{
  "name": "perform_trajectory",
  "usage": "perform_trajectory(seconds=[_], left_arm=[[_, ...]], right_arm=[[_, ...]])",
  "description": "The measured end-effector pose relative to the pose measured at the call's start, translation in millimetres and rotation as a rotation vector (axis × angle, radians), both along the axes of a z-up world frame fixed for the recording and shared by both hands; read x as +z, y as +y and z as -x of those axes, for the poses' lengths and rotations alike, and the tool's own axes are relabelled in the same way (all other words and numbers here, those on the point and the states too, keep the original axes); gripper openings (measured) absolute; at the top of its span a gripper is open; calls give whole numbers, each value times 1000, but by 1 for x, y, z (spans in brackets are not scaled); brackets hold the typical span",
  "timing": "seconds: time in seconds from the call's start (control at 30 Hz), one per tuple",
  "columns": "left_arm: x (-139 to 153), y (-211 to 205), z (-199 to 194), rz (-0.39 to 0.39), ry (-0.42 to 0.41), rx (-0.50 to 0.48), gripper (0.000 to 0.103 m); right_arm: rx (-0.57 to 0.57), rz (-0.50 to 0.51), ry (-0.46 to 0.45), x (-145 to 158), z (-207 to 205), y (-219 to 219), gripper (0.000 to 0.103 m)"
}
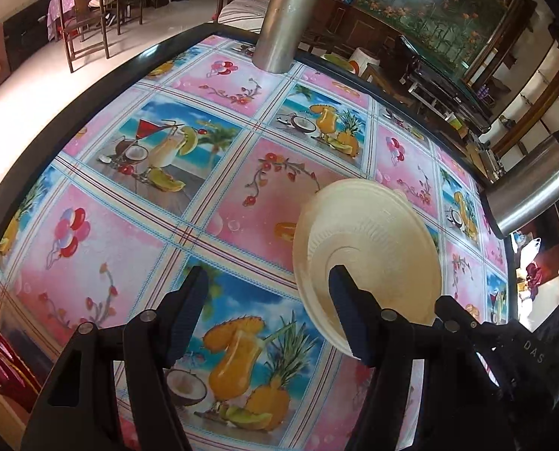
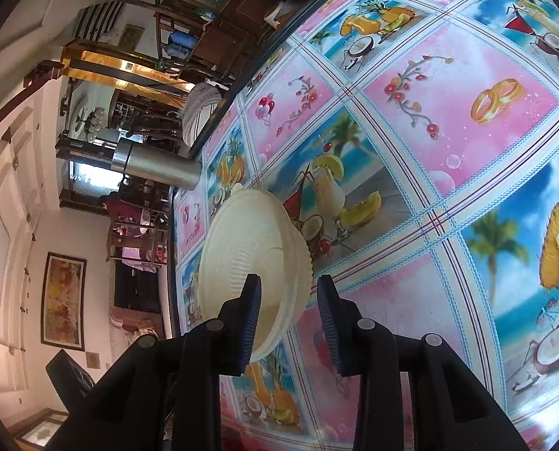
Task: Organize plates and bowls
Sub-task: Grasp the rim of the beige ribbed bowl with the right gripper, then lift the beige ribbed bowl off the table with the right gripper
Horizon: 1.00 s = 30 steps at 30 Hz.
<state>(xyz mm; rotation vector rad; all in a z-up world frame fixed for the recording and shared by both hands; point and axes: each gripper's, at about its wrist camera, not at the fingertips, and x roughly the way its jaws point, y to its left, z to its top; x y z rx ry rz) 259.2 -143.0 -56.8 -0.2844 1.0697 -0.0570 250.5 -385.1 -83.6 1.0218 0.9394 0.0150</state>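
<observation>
Both tongs, left (image 1: 268, 314) and right (image 2: 289, 323), gape empty beside the stacked plates (image 1: 366, 255); next, close on the rim.

The left gripper (image 1: 268, 312) is seen low in the view, w/ jaws apart & nothing between them. A cream bowl (image 1: 369, 240) is seen tilted above the bench (image 1: 219, 173), partly hidden behind the right finger. Two metal cups (image 1: 287, 18) are seen near the bench's far edge & right side. Wooden chairs (image 1: 88, 11) are seen beyond.
</observation>
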Motion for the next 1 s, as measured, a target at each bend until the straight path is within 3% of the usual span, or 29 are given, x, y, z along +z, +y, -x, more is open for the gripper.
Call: perform_trajectory(seconds=[0.33,0.6,0.73,0.83,1.0], left_arm=[[-12,-8,-4,80,33,-68,66],[-15,4,-7,47,-2,-10,66],[-15,7,-8,82,-26,-5,66],[-20,6,-10,141,-1,-27,65],[-22,0,-10,170,13,-45,65]], right_arm=[[17,36,2,-6,-15,-1,34],[47,55,-24,0,-21,10,34],[58,67,-21,-3,-26,11,34],[47,65,-9,-6,-26,7,34],[37,61,-12,-6,-25,3,34]])
